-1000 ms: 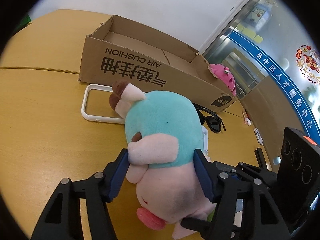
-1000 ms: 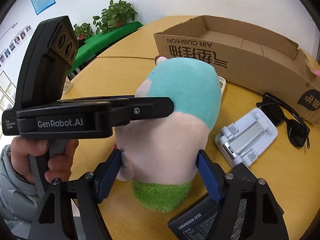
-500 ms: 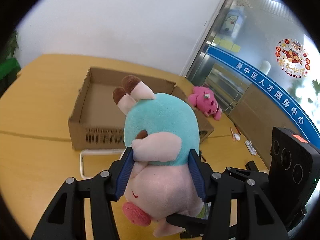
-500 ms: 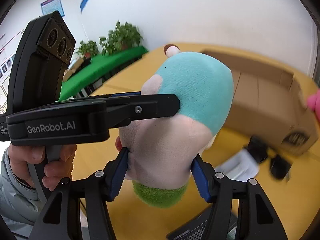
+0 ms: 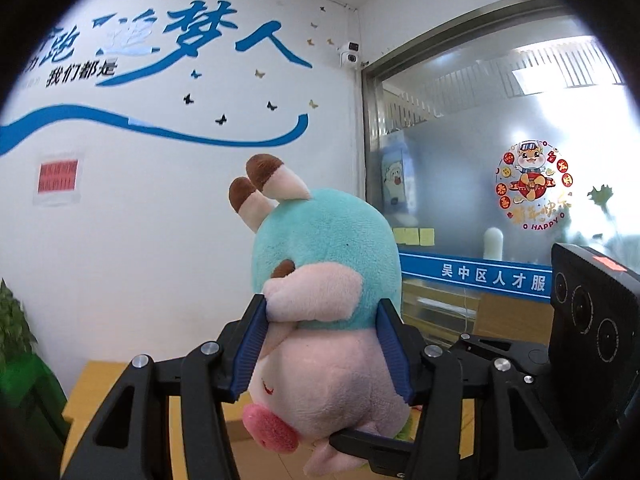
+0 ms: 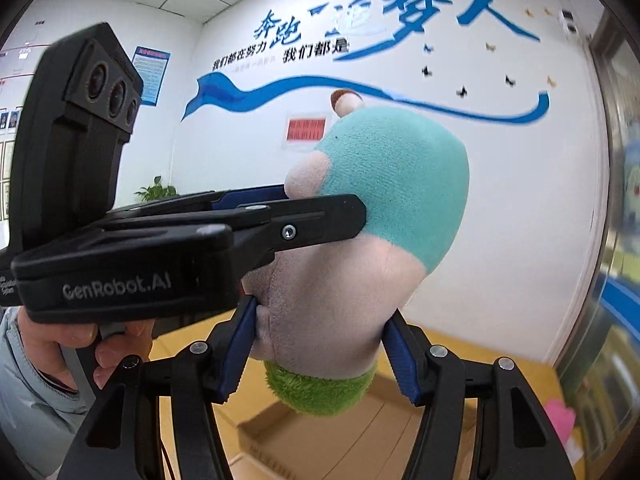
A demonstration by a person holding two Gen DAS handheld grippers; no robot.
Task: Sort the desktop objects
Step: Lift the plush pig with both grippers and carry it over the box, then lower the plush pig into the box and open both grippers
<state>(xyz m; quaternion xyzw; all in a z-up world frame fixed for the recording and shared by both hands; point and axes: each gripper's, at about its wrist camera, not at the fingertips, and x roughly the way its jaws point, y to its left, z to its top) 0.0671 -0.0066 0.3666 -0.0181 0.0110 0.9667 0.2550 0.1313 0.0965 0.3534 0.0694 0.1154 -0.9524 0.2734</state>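
A plush pig [image 5: 320, 280] with a teal back, pink body and green tuft is held high in the air, upside down. My left gripper [image 5: 320, 344] is shut on its middle. My right gripper [image 6: 324, 352] is shut on its lower pink part [image 6: 328, 312] from another side. The left gripper's body [image 6: 120, 260] crosses the right wrist view. The open cardboard box [image 6: 360, 432] lies below the plush in the right wrist view.
The wooden table [image 6: 500, 360] shows low in the right wrist view, and a strip of it [image 5: 92, 384] in the left. A pink toy [image 6: 562, 420] lies at the right beside the box. A white wall with blue lettering [image 5: 180, 40] and a glass partition [image 5: 480, 160] stand behind.
Both grippers have lifted the plush pig from the table high into the air and tilted upward. The box has dropped low in the right wrist view and out of the left.
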